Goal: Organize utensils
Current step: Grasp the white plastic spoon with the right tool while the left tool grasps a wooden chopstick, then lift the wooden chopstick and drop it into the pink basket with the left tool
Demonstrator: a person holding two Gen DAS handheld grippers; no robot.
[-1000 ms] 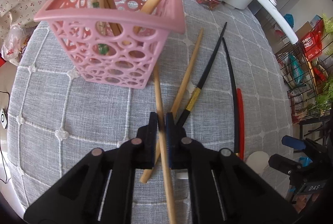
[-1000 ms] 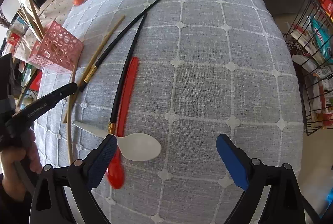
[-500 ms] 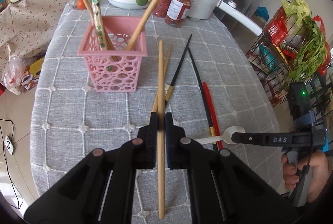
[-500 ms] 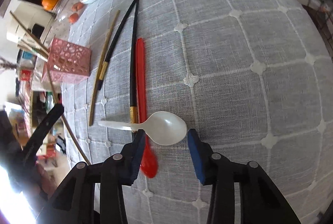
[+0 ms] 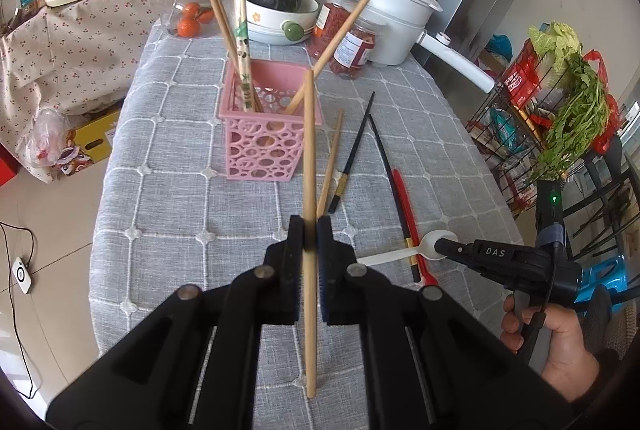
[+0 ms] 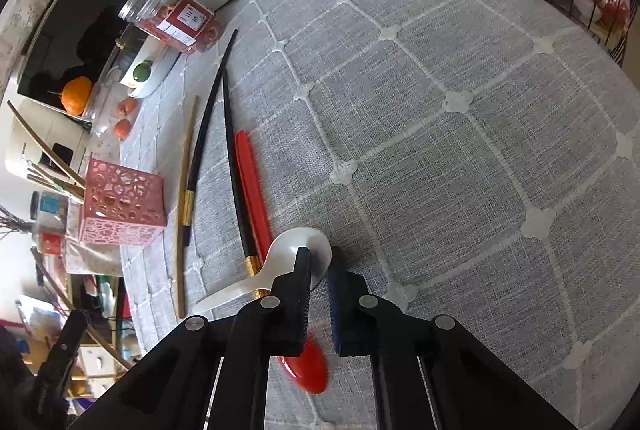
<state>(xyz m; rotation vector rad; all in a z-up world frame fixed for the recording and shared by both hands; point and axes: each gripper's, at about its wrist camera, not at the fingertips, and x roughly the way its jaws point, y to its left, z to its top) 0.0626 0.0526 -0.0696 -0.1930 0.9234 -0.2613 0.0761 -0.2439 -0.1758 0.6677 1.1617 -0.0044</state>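
Observation:
My left gripper (image 5: 310, 226) is shut on a wooden chopstick (image 5: 309, 150) and holds it lifted above the table, in front of the pink basket (image 5: 266, 142), which holds several chopsticks. My right gripper (image 6: 318, 262) is shut on the bowl of a white spoon (image 6: 280, 262) that lies on the cloth; it also shows in the left wrist view (image 5: 424, 246). A red spoon (image 6: 256, 198), two black chopsticks (image 6: 232, 166) and one wooden chopstick (image 6: 184, 198) lie beside it.
The table has a grey checked cloth (image 6: 440, 110). At its far end stand jars (image 5: 352, 38), a white pot (image 5: 392, 14) and a bowl with a squash (image 5: 280, 10). A wire rack with greens (image 5: 568, 102) stands off the right edge.
My left gripper has lifted the wooden chopstick up and back from the basket. My right gripper has come down over the white spoon and closed on its bowl.

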